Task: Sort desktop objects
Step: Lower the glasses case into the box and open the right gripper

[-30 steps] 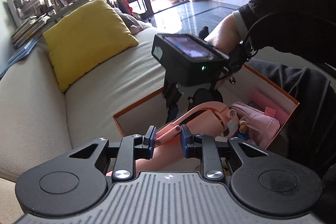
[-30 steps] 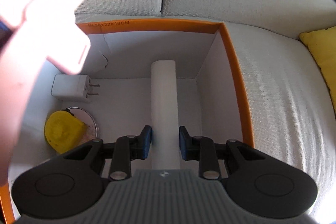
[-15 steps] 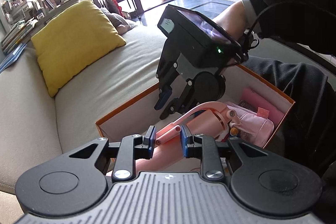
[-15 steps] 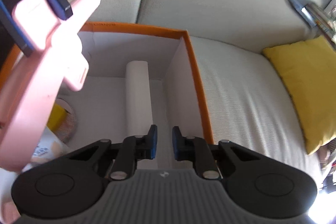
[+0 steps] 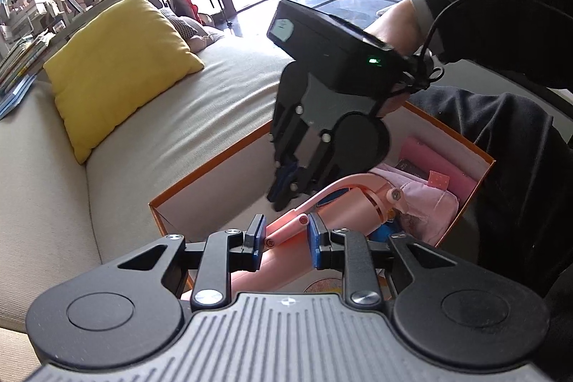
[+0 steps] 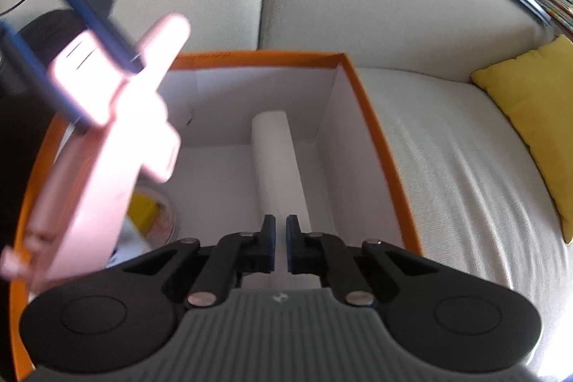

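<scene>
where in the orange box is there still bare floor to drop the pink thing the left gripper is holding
Bare floor lies left of the white roll, toward the back wall of the orange box, and a narrower strip between roll and right wall. The near-left corner is crowded by the yellow item. The left gripper holds the pink gadget above the box's left side.

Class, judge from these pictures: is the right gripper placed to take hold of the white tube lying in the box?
Probably yes: the right gripper hangs just above the white tube, in line with it, nothing between, though its nearly closed jaws would need to open first.
</scene>
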Motion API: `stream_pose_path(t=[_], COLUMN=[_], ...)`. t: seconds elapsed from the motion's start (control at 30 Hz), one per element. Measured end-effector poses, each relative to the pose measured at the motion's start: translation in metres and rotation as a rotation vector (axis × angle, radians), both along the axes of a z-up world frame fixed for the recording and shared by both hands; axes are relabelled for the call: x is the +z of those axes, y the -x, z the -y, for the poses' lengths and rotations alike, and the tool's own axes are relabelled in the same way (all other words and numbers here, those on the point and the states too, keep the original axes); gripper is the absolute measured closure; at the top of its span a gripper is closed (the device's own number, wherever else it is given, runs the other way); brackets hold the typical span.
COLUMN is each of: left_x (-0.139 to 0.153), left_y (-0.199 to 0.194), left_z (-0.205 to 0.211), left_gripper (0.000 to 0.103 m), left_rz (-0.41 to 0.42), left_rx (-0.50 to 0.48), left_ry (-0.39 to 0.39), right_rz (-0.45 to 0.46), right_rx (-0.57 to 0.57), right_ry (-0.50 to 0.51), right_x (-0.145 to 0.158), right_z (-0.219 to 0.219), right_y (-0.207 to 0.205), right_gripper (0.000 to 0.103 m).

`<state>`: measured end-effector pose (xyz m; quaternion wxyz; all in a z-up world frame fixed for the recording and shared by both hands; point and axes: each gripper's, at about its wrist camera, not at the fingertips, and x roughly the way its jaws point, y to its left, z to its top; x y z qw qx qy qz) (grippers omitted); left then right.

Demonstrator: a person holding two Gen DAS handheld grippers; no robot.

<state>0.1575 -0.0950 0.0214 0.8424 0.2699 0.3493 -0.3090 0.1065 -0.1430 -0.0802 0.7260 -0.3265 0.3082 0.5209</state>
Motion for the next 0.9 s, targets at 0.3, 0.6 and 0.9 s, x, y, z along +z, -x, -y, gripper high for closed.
stream_pose_path(t=[0.3,0.6,0.9], left_x=[-0.005,-0.012,-0.016], left_y=[-0.006,-0.012,-0.016], left_z=[0.001,0.007,0.013], left_gripper=[0.075,0.075,0.075], left_rz=[0.009,0.037,0.047], left_rx=[0.017,0.004,-0.007], left_ry=[-0.005,-0.028,-0.045], right_rz=[0.102,0.113,-0.016], right_rx=[-0.045,-0.068,-0.18], right_ry=[-0.006,0.02,0.034], right_x=[-0.01,-0.026,-0.04], right_z=[-0.01,0.005,0.028], right_y=[-0.021,-0.011,-0.015], right_gripper=[0.098,0.097,0.097])
